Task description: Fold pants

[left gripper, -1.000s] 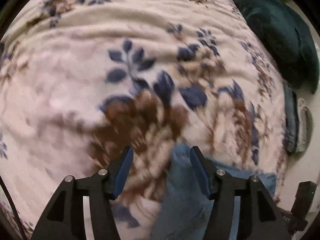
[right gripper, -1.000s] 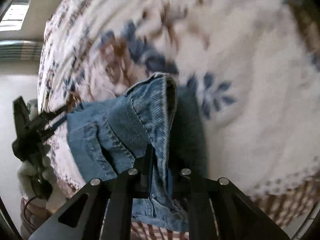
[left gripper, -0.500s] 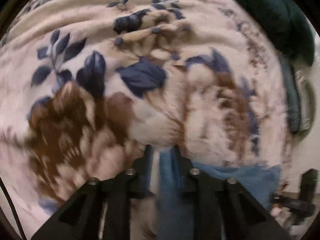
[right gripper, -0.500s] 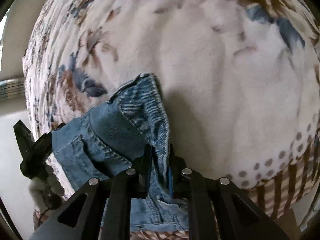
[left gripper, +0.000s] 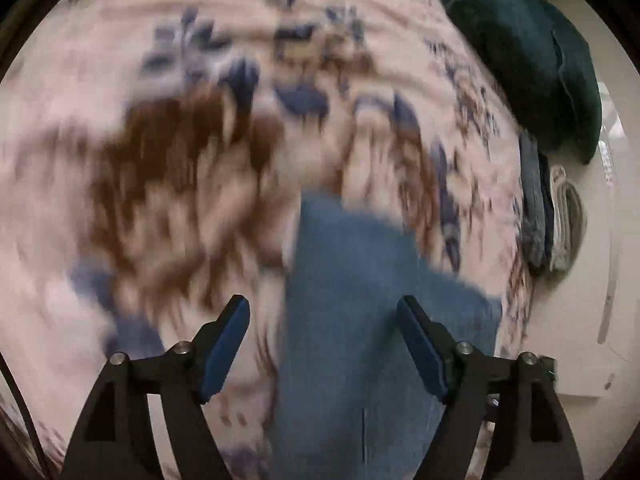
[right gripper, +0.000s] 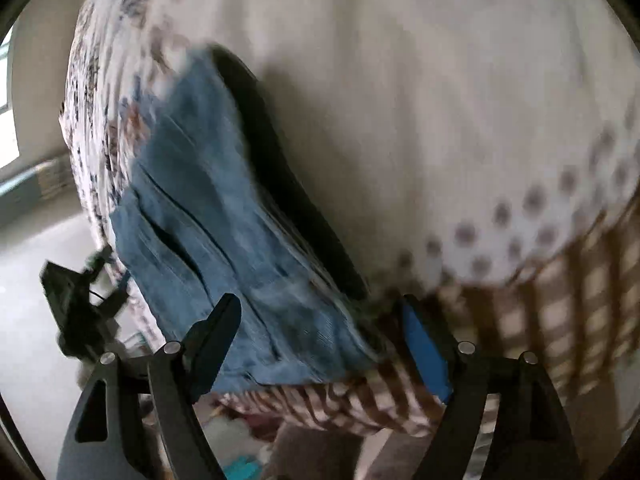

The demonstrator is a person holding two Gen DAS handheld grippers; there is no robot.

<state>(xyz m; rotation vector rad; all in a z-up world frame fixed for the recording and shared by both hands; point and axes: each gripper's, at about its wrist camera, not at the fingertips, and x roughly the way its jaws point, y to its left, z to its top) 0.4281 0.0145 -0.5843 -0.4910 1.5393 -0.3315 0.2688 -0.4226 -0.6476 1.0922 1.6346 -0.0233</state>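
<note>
The blue jeans [left gripper: 360, 288] lie folded on the floral blanket [left gripper: 160, 168], blurred by motion. In the left wrist view my left gripper [left gripper: 322, 300] has its jaws opening wide; the denim lies under and between the fingers, and the blue pads [left gripper: 224, 348] do not touch it. In the right wrist view my right gripper [right gripper: 320, 300] is also opening above the near end of the jeans [right gripper: 192, 220], its pads [right gripper: 424, 352] clear of the cloth. The left gripper [right gripper: 68, 304] shows as a dark shape at the jeans' far side.
A dark green pillow [left gripper: 520, 60] lies at the bed's far right corner. Folded clothes [left gripper: 548, 220] are stacked at the bed's right edge. A brown checked sheet [right gripper: 560, 320] hangs over the near edge, with pale floor [right gripper: 32, 340] beyond.
Half a second ago both grippers were shut on the denim. Both have let go and stand wide open. The jeans have dropped flat onto the blanket, and the right view has rolled.
</note>
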